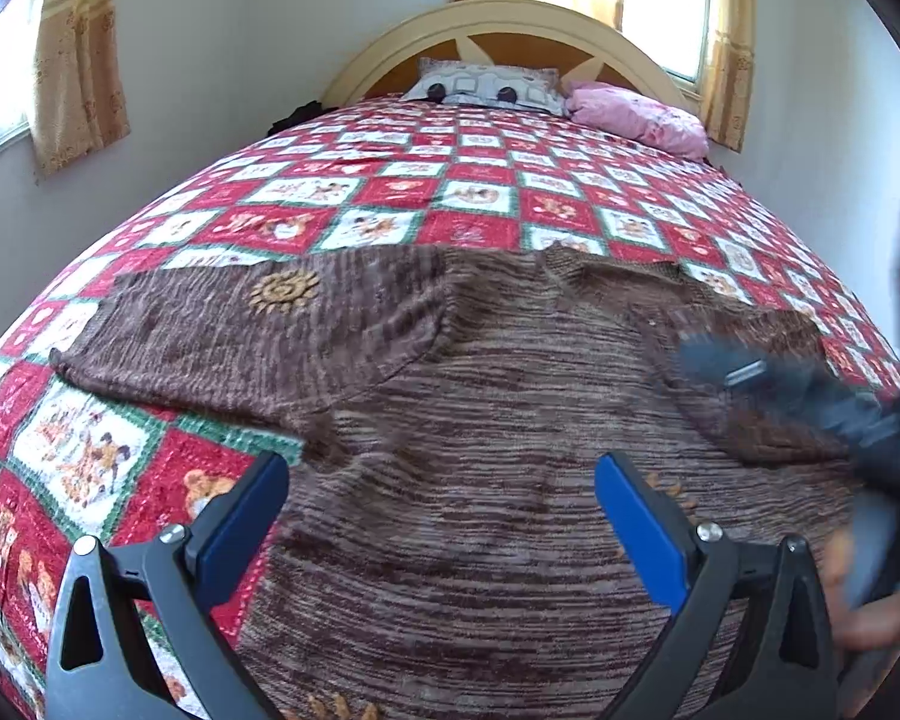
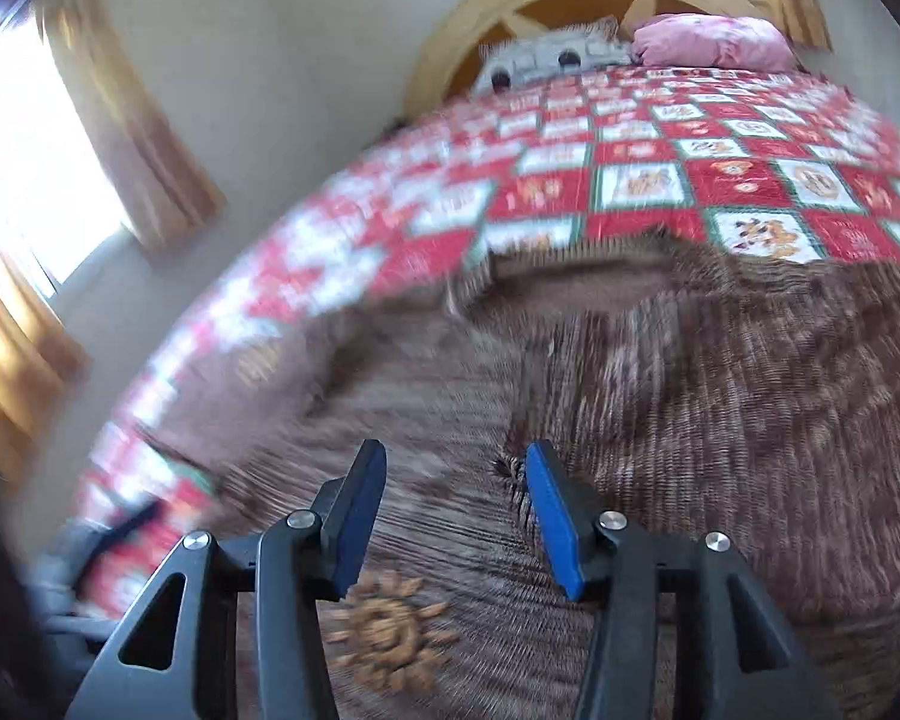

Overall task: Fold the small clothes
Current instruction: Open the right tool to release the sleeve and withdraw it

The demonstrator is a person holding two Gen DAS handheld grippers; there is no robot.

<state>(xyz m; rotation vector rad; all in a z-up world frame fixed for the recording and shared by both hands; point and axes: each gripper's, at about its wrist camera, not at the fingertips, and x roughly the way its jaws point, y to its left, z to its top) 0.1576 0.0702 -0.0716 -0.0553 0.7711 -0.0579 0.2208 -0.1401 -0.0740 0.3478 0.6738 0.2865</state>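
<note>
A brown striped knit sweater [image 1: 480,432] lies spread on the bed, one sleeve [image 1: 222,330] with an orange sun motif [image 1: 283,291] stretched to the left. My left gripper [image 1: 441,480] is open wide and empty, just above the sweater's body. My right gripper [image 1: 750,372] shows blurred at the right of the left wrist view, over the sweater's right side. In the right wrist view, which is motion-blurred, the right gripper [image 2: 456,468] is open and empty above the sweater [image 2: 690,408], with a sun motif [image 2: 390,630] below it.
The bed has a red, white and green checked quilt [image 1: 480,180]. A grey patterned pillow [image 1: 486,87] and a pink pillow [image 1: 642,114] lie by the curved headboard [image 1: 510,24]. Curtained windows stand left and behind.
</note>
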